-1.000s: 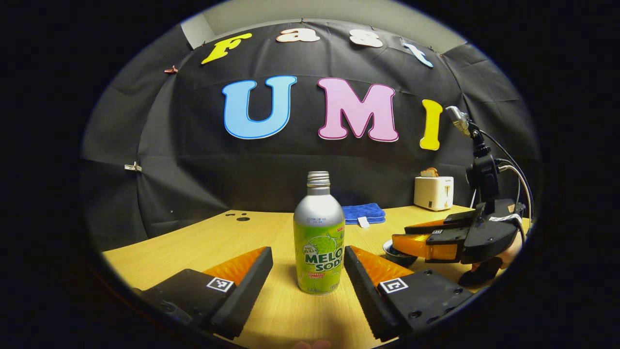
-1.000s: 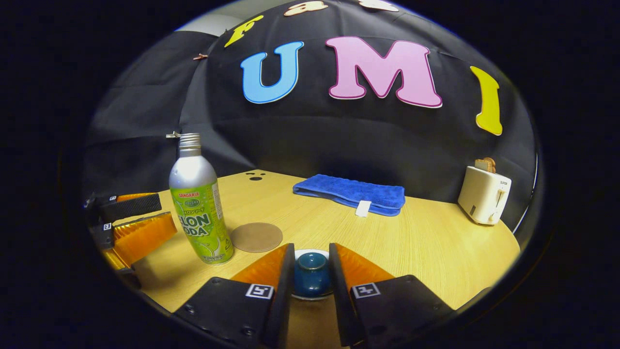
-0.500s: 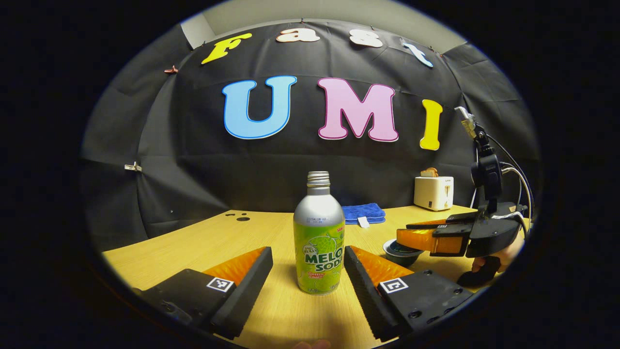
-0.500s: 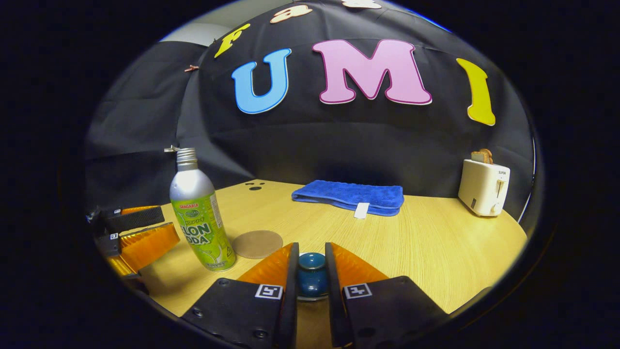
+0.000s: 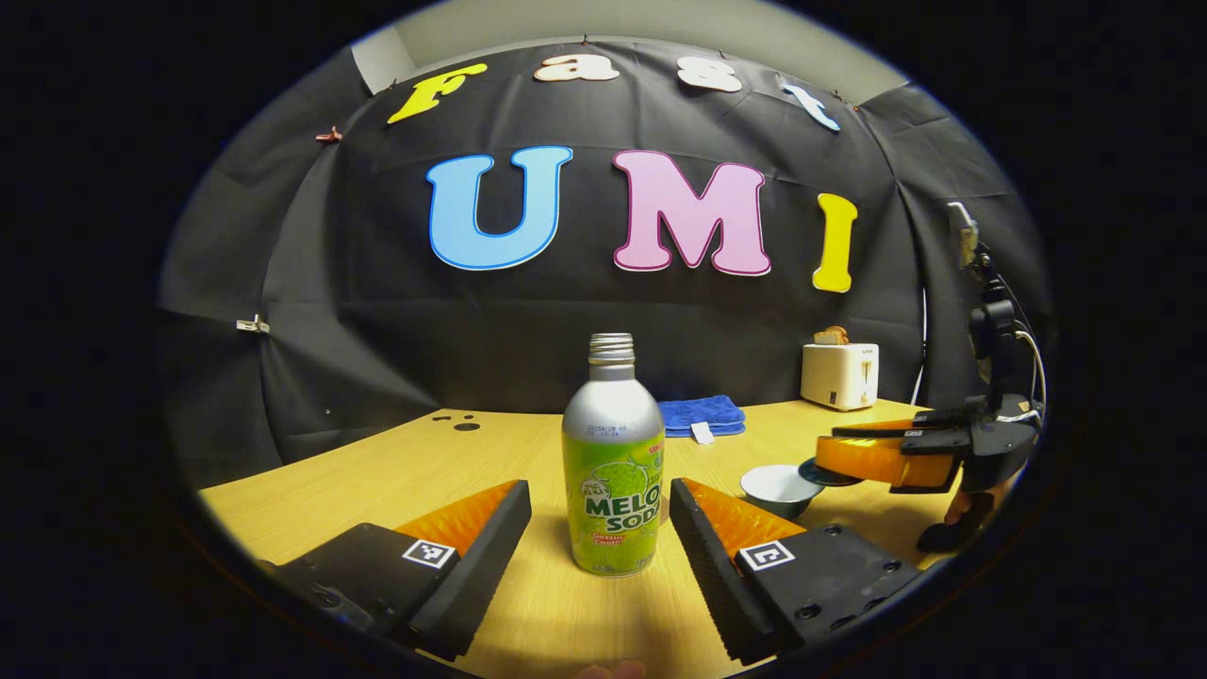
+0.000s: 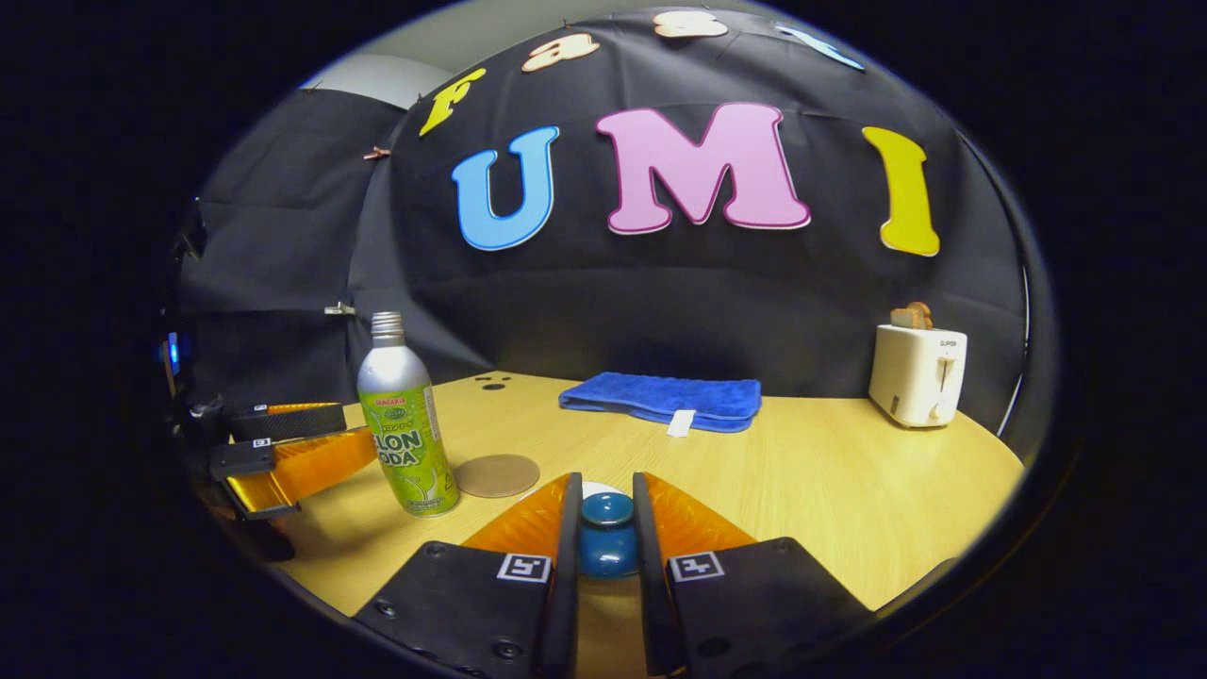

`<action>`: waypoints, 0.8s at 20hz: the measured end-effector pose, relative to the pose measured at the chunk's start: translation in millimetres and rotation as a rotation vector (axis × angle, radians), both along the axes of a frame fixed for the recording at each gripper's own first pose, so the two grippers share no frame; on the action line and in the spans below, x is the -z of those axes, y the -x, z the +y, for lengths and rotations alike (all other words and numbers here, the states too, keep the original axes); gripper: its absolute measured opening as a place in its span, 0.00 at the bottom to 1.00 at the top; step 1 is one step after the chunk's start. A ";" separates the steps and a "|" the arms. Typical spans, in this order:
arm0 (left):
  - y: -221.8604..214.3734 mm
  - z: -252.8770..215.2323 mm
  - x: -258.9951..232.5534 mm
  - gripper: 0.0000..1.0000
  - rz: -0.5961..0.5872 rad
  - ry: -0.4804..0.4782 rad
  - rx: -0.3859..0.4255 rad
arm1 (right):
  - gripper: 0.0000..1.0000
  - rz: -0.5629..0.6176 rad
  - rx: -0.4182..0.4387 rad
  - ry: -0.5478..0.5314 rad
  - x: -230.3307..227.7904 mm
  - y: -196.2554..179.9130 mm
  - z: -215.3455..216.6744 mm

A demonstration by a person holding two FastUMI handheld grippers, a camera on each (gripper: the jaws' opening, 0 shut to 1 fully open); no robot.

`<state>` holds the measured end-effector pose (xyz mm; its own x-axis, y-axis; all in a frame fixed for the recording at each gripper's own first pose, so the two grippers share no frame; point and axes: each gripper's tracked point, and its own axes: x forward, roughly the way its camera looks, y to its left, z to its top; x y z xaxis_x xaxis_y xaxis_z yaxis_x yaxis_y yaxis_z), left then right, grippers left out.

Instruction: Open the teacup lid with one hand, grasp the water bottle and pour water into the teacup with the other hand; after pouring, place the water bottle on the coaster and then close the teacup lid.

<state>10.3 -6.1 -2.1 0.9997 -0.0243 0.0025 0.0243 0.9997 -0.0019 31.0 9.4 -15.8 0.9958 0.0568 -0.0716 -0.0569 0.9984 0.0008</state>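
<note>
The right tongs [image 6: 603, 528] are closed on the knob of the blue teacup lid [image 6: 606, 542], and in the left gripper view they hold the lid [image 5: 822, 471] raised just beside the open teacup [image 5: 779, 488]. The left tongs [image 5: 599, 528] are wide open, with the water bottle [image 5: 613, 471] standing upright on the desk [image 5: 377, 471] between the fingers, not touched. The round coaster [image 6: 497, 474] lies just beside the bottle.

Water bottle [image 5: 613, 471] stands upright on the counter [image 5: 377, 471] between the spread fingers of the left tool [image 5: 600, 528], untouched; teacup [image 5: 779, 488] uncovered
</note>
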 end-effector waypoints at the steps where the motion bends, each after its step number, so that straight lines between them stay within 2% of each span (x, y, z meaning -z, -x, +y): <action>1: -2.9 -3.0 0.3 0.94 -0.001 0.000 0.008 | 0.31 -0.013 0.001 0.002 -2.0 5.8 -3.3; 5: -18.9 -6.2 -0.4 0.94 -0.001 -0.001 0.010 | 0.31 -0.045 0.006 0.000 -8.2 28.2 -20.5; 8: -31.4 -0.4 -0.5 0.94 0.001 -0.001 -0.030 | 0.31 -0.068 0.032 0.000 -12.4 40.2 -40.7; 13: -49.0 -4.9 0.3 0.93 0.005 -0.009 -0.043 | 0.31 -0.069 0.053 0.000 -13.5 49.9 -63.1; 14: -50.9 -5.1 -0.2 0.86 0.011 -0.020 -0.047 | 0.31 -0.070 0.056 0.000 -14.5 51.8 -65.0; 16: -50.4 -11.2 -0.7 0.82 0.009 -0.067 -0.021 | 0.31 -0.069 0.055 0.001 -14.4 53.8 -65.7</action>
